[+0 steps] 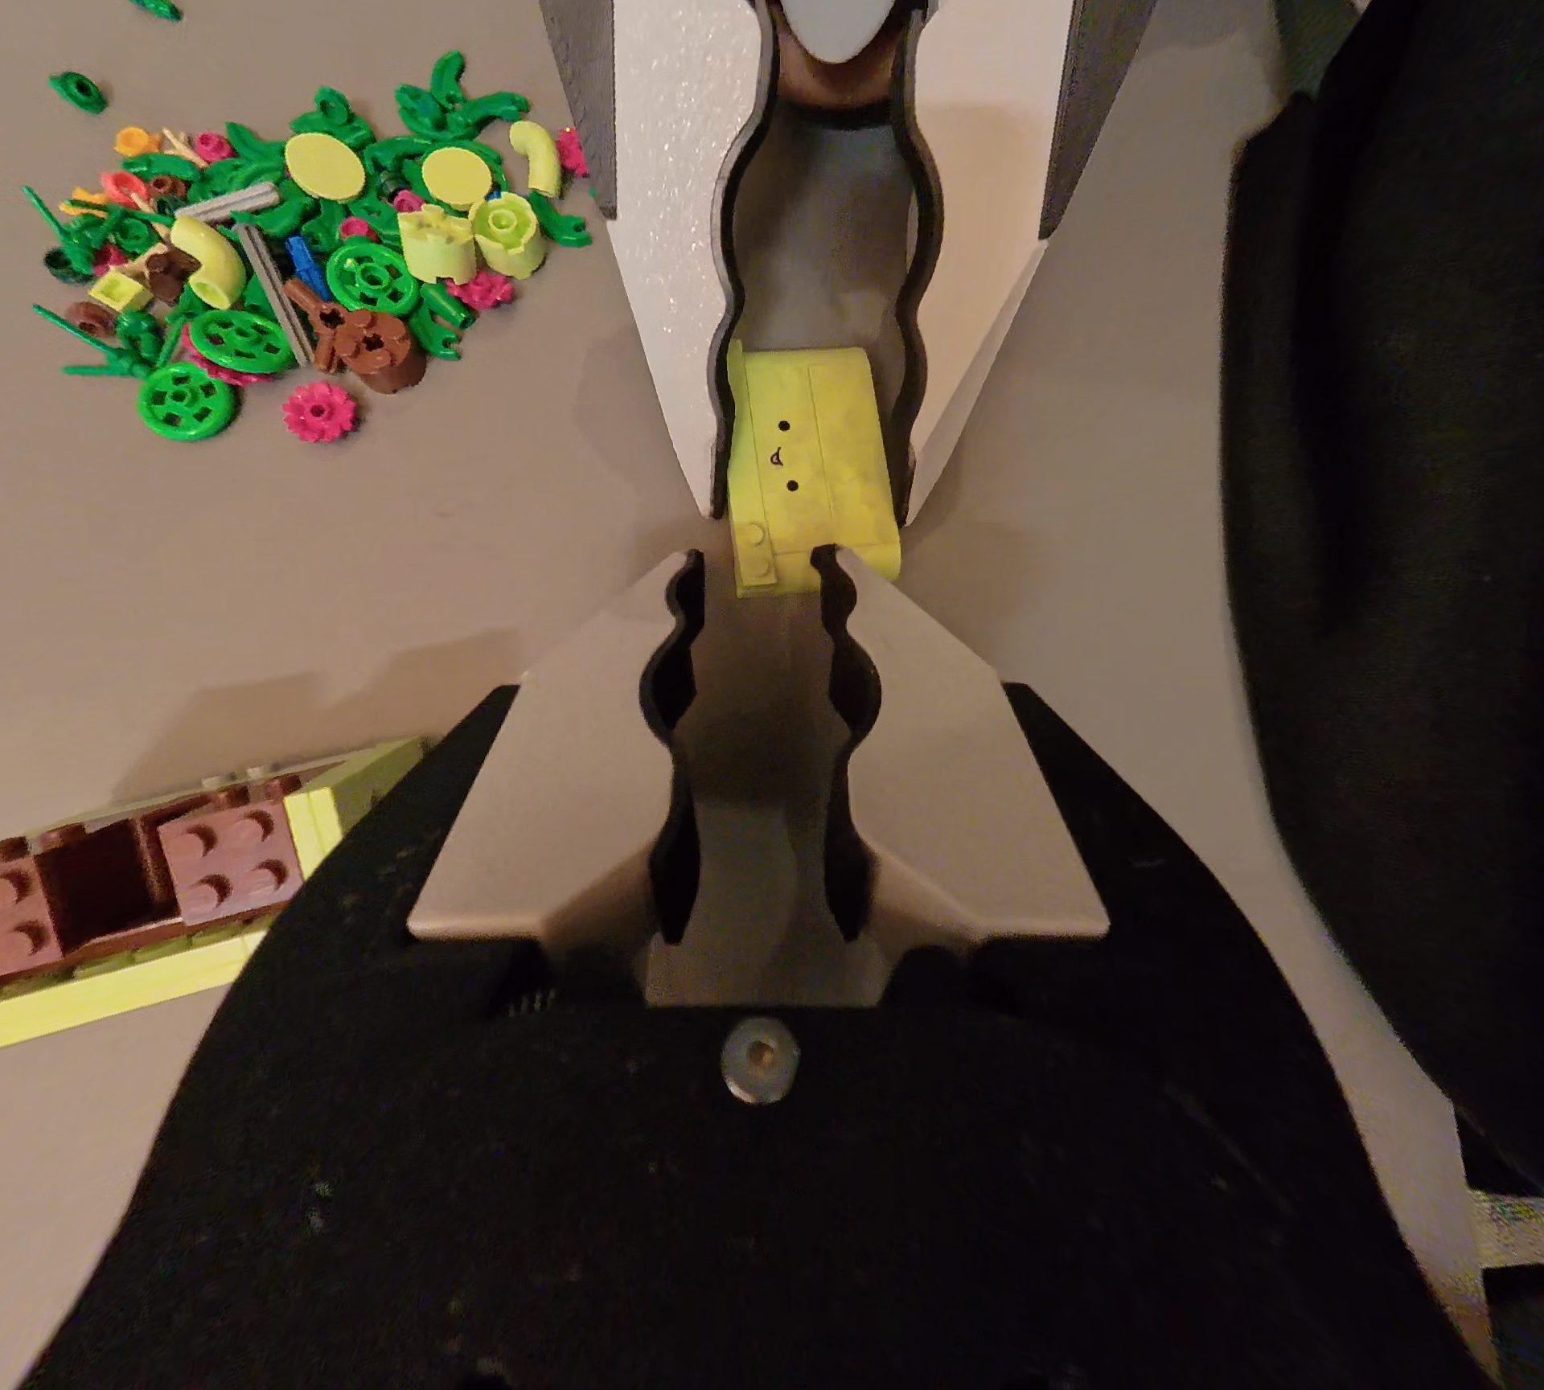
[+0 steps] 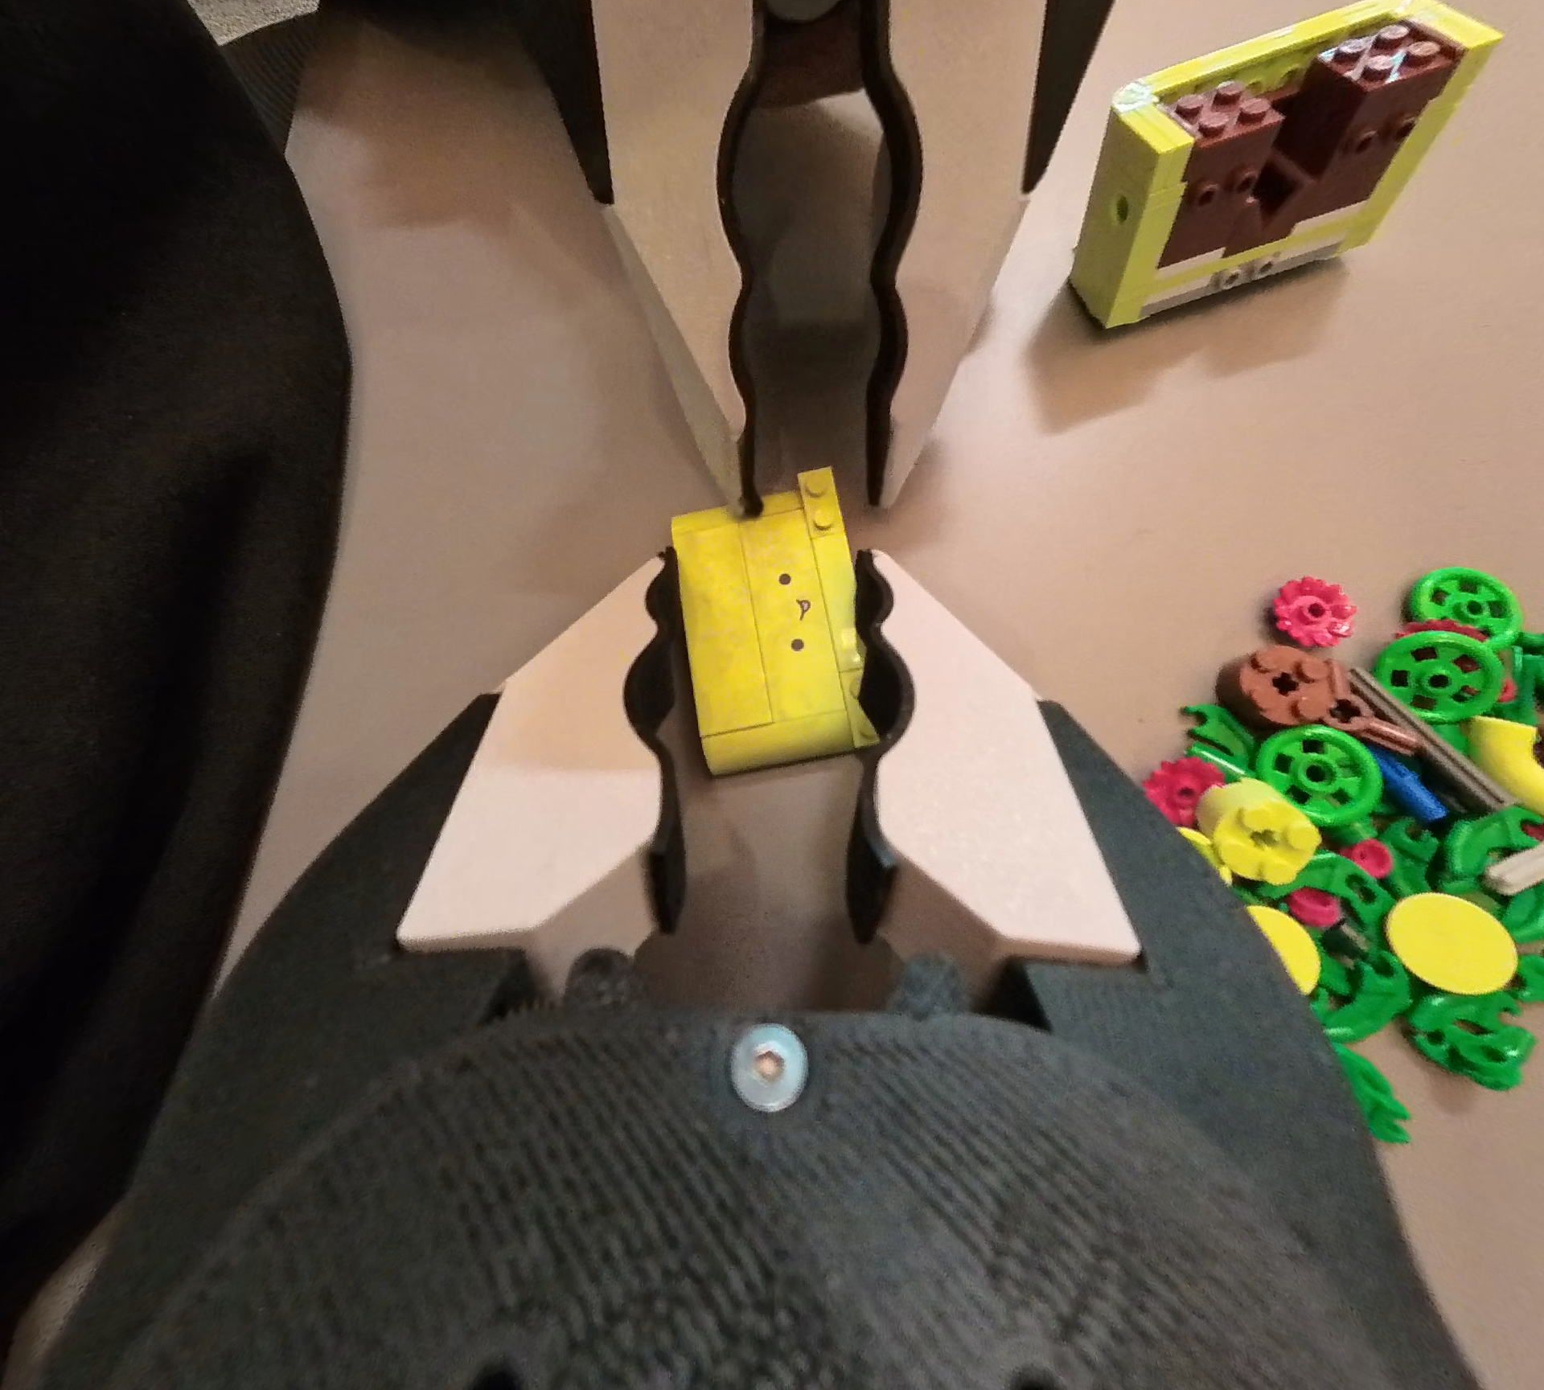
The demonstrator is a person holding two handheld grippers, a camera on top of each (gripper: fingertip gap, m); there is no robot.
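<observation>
Black-bodied and close to its lens, the right gripper (image 2: 764, 581) pinches a lime-yellow brick block (image 2: 773, 644) with two dots and a small mark on its face, held just above the tan table (image 2: 1044, 448). Facing it tip to tip, the left gripper (image 1: 756, 556) has its fingers spread, one tip touching the block's end. Loose green, pink and brown pieces (image 1: 276, 247) lie heaped nearby, well apart from a yellow-framed brown brick build (image 2: 1270, 172).

You work at a plain tan bench (image 1: 251, 598), seemingly a hobby or lab desk: a heap of toy-brick pieces (image 1: 284, 247) lies left of your left claw (image 1: 756, 556), a half-built brick box (image 2: 1270, 164) beyond your right.
</observation>
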